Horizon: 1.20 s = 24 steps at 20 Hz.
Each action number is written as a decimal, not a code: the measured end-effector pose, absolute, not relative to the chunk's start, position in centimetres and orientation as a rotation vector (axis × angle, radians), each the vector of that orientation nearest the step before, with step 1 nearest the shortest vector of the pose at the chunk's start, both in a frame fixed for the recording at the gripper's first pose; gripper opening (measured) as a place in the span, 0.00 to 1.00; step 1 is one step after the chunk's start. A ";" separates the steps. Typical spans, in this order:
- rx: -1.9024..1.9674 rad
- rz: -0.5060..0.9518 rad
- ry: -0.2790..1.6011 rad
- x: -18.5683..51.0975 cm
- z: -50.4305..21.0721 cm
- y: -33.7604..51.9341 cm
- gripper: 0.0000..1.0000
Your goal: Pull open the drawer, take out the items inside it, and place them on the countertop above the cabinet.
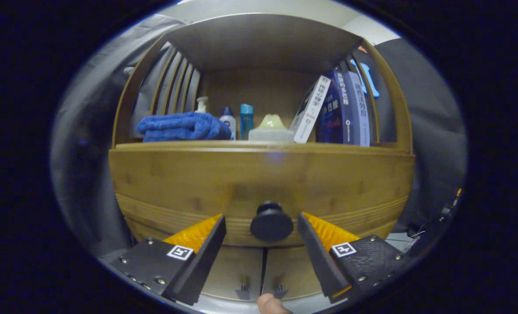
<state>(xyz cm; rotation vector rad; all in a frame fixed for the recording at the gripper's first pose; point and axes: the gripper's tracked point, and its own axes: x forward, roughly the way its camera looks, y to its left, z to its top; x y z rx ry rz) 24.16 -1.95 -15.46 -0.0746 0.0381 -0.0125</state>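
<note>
A wooden cabinet faces me, with its drawer front (259,183) closed and flush. A round dark knob (271,221) sticks out of the drawer's lower middle. My gripper (262,222) is open, its two fingers standing on either side of the knob with gaps left and right, touching nothing. The countertop (259,146) runs just above the drawer. The drawer's contents are hidden.
On the countertop sit a folded blue towel (182,126), a pump bottle (202,104), two small bottles (237,120), a pale lidded dish (271,128) and several leaning books (337,111). Two lower cabinet doors (263,270) lie beneath the drawer. A fingertip (272,304) shows below.
</note>
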 end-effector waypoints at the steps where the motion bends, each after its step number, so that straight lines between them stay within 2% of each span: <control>1: -0.069 -0.011 0.056 23.6 -15.9 -2.1 0.99; 8: -0.099 -0.091 0.107 15.0 -15.2 -3.9 0.99; 15: -0.134 -0.093 0.148 6.6 -11.3 -1.8 0.99; 21: -0.156 0.032 0.109 2.1 -4.5 2.4 0.99; 24: -0.142 -0.004 0.058 -0.6 0.3 1.5 0.98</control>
